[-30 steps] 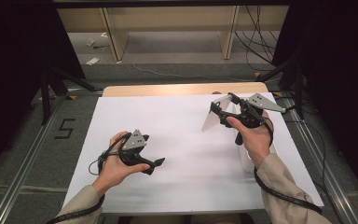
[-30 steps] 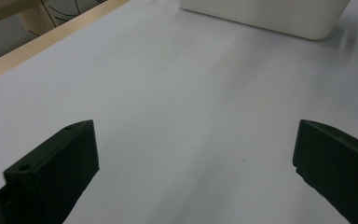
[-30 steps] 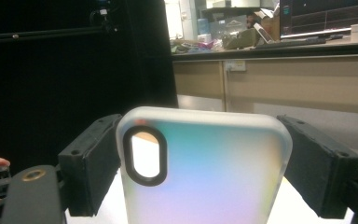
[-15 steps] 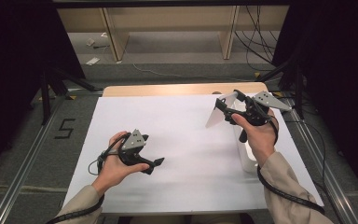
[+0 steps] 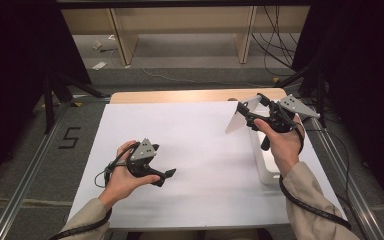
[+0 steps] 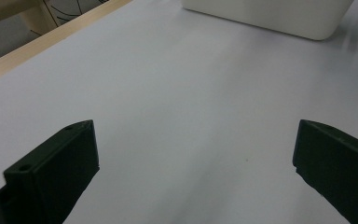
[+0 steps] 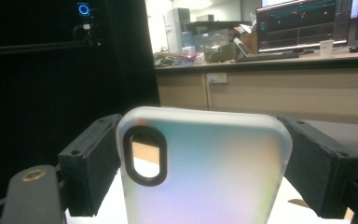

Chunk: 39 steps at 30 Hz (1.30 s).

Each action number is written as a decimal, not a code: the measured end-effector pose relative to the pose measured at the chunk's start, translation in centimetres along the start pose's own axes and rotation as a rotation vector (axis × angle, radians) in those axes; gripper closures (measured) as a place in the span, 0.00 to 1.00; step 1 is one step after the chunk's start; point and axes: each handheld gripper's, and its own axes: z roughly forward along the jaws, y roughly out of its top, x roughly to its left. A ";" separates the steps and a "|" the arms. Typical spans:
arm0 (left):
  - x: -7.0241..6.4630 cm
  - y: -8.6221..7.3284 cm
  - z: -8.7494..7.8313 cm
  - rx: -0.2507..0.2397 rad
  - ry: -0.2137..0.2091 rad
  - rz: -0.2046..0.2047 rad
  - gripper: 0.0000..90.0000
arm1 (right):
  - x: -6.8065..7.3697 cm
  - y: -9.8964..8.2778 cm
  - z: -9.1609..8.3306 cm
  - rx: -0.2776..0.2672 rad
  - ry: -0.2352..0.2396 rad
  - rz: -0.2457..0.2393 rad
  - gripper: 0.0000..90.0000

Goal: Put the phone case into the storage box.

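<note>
Frosted phone case (image 7: 205, 172) is already lifted, gripped by the right claw (image 5: 247, 116) at the far right. Left claw (image 5: 166, 176) rests wide open, holding nothing. White box (image 5: 267, 165) waits near right.

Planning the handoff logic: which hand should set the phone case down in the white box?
Right. The right gripper already clamps the phone case, lifted beside the white box. The left gripper rests open and empty on the white table cover, farther off.

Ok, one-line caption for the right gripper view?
Right gripper clamps a translucent phone case upright between its jaws.
</note>
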 end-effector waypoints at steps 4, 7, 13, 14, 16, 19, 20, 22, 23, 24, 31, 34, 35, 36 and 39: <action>0.0 0.0 0.0 -0.003 0.000 -0.001 0.00 | -0.2 0.1 -0.1 -0.006 -0.008 0.002 0.20; 0.0 0.0 -0.1 -0.003 0.000 -0.003 0.00 | -0.3 0.3 -0.2 -0.010 -0.013 0.003 0.20; 0.0 0.1 -0.1 -0.006 0.000 -0.004 0.00 | -0.7 0.4 -0.5 -0.013 -0.027 0.001 0.20; 0.0 0.1 -0.1 -0.006 0.001 -0.004 0.00 | -0.7 0.5 -0.5 -0.012 -0.033 0.002 0.20; 0.0 0.1 -0.1 -0.005 0.001 -0.004 0.00 | -0.8 0.5 -0.5 -0.016 -0.035 0.001 0.20; 0.0 0.1 -0.1 -0.006 0.001 -0.004 0.00 | -1.0 0.5 -0.6 -0.016 -0.041 0.002 0.20; 0.0 0.1 -0.1 -0.007 0.000 -0.005 0.00 | -1.0 0.6 -0.7 -0.017 -0.042 0.002 0.20; 0.1 0.1 -0.1 -0.007 0.001 -0.003 0.00 | -1.1 0.6 -0.8 -0.016 -0.050 0.003 0.20; 0.1 0.1 -0.1 -0.008 0.002 -0.004 0.00 | -1.2 0.6 -0.8 -0.018 -0.051 0.003 0.20; 0.1 0.1 -0.1 -0.008 0.002 -0.003 0.00 | -1.2 0.6 -0.8 -0.018 -0.054 0.001 0.20; 0.1 0.1 -0.1 -0.010 0.003 -0.005 0.00 | -1.5 0.7 -1.0 -0.018 -0.068 0.000 0.20; 0.1 0.1 -0.1 -0.009 0.003 -0.004 0.00 | -1.7 0.7 -1.1 -0.019 -0.073 0.004 0.20; 0.1 0.1 -0.1 -0.009 0.003 -0.005 0.00 | -1.7 0.7 -1.1 -0.020 -0.075 0.006 0.20; 0.1 0.1 -0.1 -0.009 0.003 -0.005 0.00 | -1.8 0.7 -1.1 -0.020 -0.079 0.007 0.20; 0.1 0.1 -0.1 -0.008 0.003 -0.005 0.00 | -1.9 0.7 -1.2 -0.021 -0.084 0.006 0.20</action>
